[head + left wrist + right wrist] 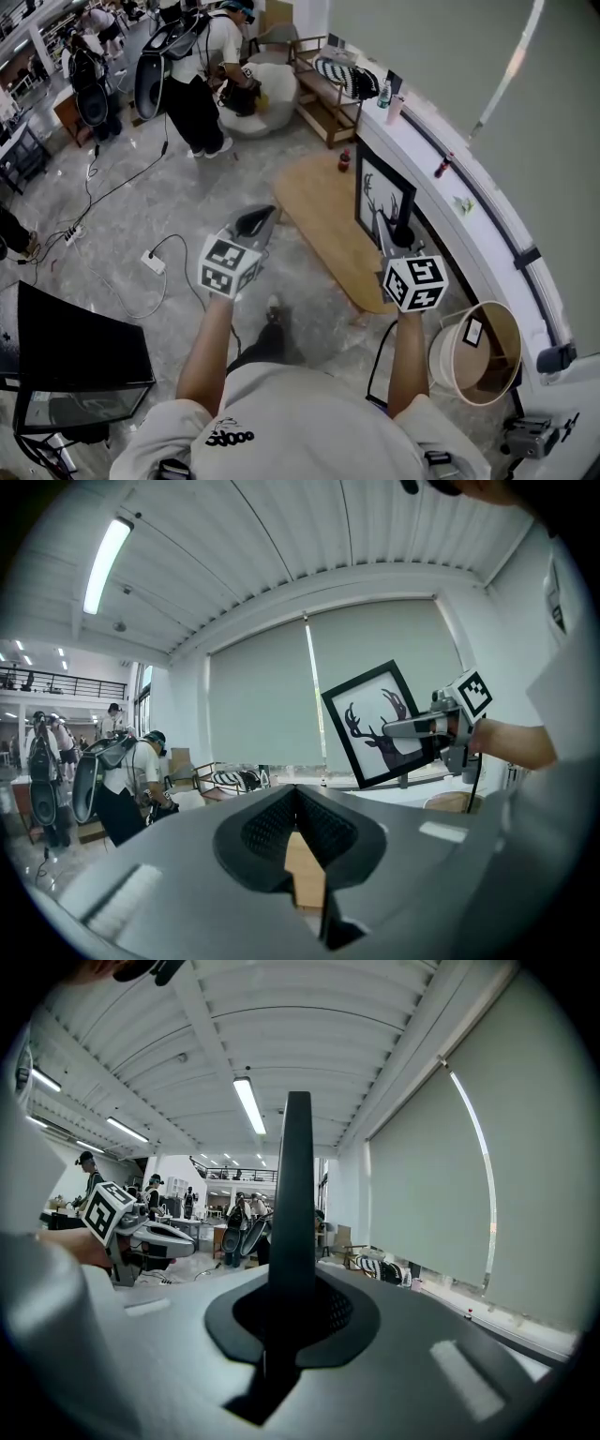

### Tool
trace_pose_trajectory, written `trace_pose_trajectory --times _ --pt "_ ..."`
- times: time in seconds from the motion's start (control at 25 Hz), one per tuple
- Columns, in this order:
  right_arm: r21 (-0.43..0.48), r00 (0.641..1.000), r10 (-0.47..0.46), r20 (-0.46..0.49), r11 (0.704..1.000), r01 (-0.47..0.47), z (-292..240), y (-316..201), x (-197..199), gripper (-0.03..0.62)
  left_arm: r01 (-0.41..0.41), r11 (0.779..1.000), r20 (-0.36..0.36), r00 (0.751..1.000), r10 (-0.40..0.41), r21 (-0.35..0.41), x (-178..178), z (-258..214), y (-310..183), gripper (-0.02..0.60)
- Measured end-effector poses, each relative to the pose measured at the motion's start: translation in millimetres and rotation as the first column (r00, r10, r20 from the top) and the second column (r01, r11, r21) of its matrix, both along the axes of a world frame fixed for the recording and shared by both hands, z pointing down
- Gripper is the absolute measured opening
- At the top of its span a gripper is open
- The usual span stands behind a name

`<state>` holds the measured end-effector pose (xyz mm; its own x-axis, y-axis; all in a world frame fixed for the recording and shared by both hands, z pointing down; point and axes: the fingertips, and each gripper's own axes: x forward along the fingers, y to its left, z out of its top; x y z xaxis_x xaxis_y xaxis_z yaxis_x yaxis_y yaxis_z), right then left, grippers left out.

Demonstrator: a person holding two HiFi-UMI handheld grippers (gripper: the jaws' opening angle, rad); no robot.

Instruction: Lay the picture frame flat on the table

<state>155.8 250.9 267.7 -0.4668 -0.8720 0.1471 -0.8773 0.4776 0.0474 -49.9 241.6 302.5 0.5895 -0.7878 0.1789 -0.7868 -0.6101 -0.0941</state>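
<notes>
The picture frame is black with a deer silhouette on white. It stands upright on edge over the far side of the oval wooden table. My right gripper is shut on the frame's near edge. In the right gripper view that edge rises as a dark bar from between the jaws. The left gripper view shows the frame tilted, with the right gripper clamped on its side. My left gripper hovers left of the table, shut and empty, its tips together.
A small red bottle stands at the table's far end. A white window ledge runs behind the frame. A round wooden bin sits at the right, a black screen at the left. Cables lie on the floor; people work at the back.
</notes>
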Motion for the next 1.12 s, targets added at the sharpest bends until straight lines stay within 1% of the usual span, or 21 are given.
trace_pose_trajectory --times 0.16,0.28,0.48,0.76,0.96,1.12 --pt "-0.004 1.000 0.006 -0.004 1.000 -0.006 1.3 -30.7 3.6 0.012 0.011 1.000 -0.012 1.000 -0.011 -0.004 0.6 1.3 -32.7 0.011" --pt "-0.001 1.000 0.008 -0.002 1.000 -0.008 2.9 -58.3 3.1 0.012 -0.001 1.000 -0.014 1.000 0.001 0.008 3.1 0.1 -62.5 0.011" --pt "0.006 1.000 0.009 0.004 1.000 -0.009 4.0 -118.2 -9.0 0.012 -0.012 1.000 -0.007 1.000 0.012 0.014 -5.6 0.9 -123.9 0.011" --pt "0.013 1.000 0.011 0.029 1.000 -0.012 -7.2 -197.4 -24.9 0.012 -0.021 1.000 -0.005 1.000 0.021 0.019 -17.6 -10.5 -204.3 0.011" --pt "0.014 0.999 0.016 0.034 1.000 -0.017 -12.5 -238.2 -33.1 0.012 -0.026 0.999 -0.008 1.000 0.026 0.019 -25.9 -14.1 -248.2 0.011" --pt "0.009 0.999 0.019 0.032 1.000 -0.019 -9.0 -258.8 -35.1 0.012 -0.030 0.999 -0.013 0.999 0.030 0.012 -27.3 -10.5 -270.8 0.011"
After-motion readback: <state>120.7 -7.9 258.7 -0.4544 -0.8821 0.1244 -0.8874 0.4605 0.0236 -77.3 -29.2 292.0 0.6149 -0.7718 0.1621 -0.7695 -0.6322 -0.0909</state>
